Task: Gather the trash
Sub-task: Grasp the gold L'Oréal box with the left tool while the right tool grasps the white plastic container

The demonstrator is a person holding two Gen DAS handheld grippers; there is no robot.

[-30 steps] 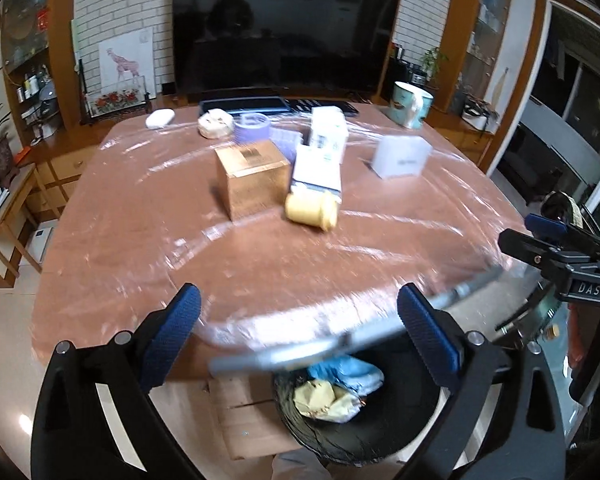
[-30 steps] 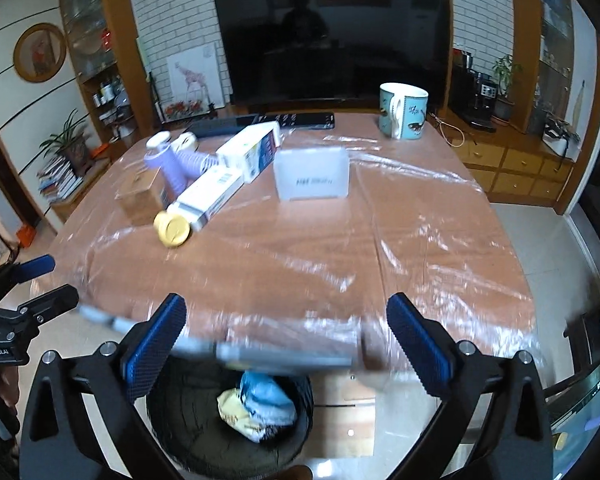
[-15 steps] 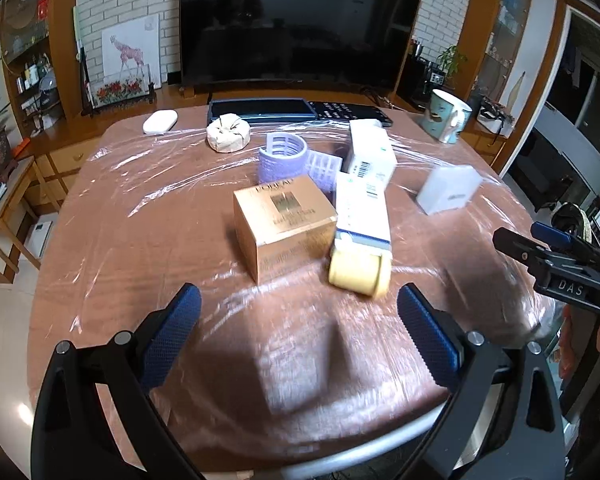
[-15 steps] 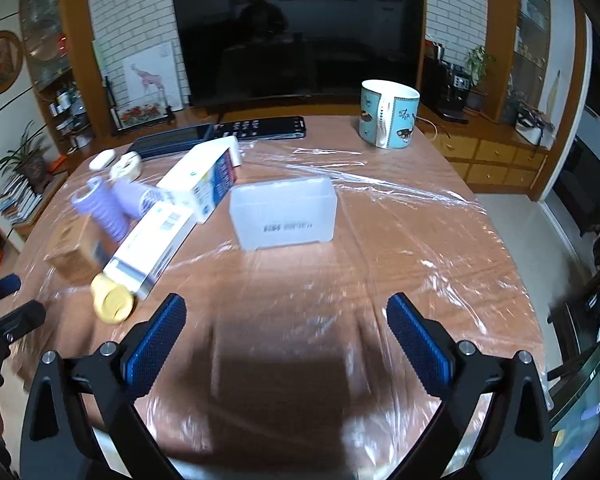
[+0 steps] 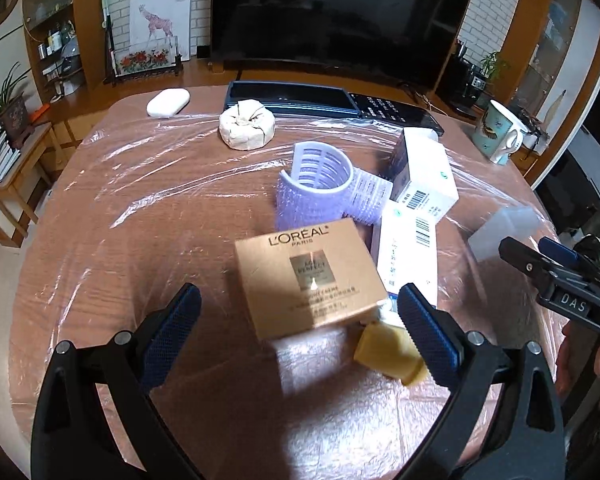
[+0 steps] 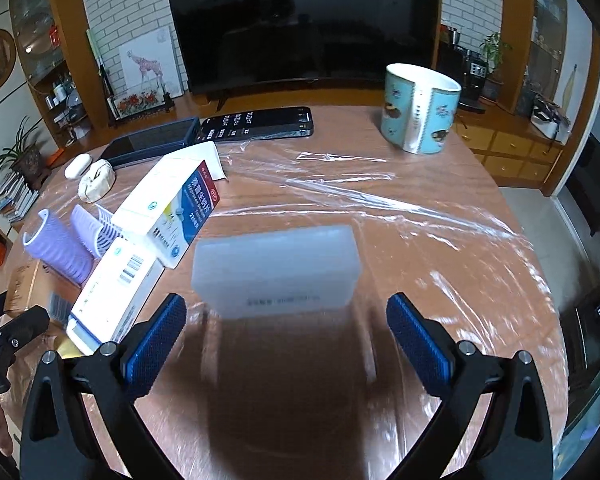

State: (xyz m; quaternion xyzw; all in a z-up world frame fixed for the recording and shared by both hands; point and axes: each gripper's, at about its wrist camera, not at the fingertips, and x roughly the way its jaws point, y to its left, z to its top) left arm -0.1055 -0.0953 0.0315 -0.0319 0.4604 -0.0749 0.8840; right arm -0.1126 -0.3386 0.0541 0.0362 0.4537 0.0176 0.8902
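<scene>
Your left tongs (image 5: 300,320) are released, spread wide above the bench (image 5: 140,240), which is wrapped in clear film. The gold box (image 5: 306,276) sits between their blue pads, nearer the right one, and neither pad touches it. Just right of the box lies a long white carton (image 5: 410,252) with a yellow cap (image 5: 390,354) at its near end, the cap right under the right pad. Behind the box stand two lilac rollers (image 5: 314,190), touching each other, and beside them a second white carton (image 5: 424,172) leans over the long one. Farther back you have a round paper-wrapped puck (image 5: 247,126), a white case (image 5: 168,103), a dark tablet (image 5: 288,98) and a phone (image 5: 396,111) end to end near the far edge. A teal mug (image 5: 496,132) stands upright at the far right.

Your right tongs (image 6: 286,332) are also released and hold nothing. A frosted plastic box (image 6: 276,270) lies just ahead of them, centred in the gap, clear of both pads; its image is blurred, so the small print on its front cannot be read. To its left the white-and-blue carton (image 6: 172,208) rests on the long carton (image 6: 114,292). The mug (image 6: 420,110) stands well apart at the far right, the phone (image 6: 256,124) beyond the film's edge.

Each tool shows in the other's view: the right tongs (image 5: 556,276) at the left camera's right edge, the left tongs (image 6: 4,336) at the right camera's left edge.
</scene>
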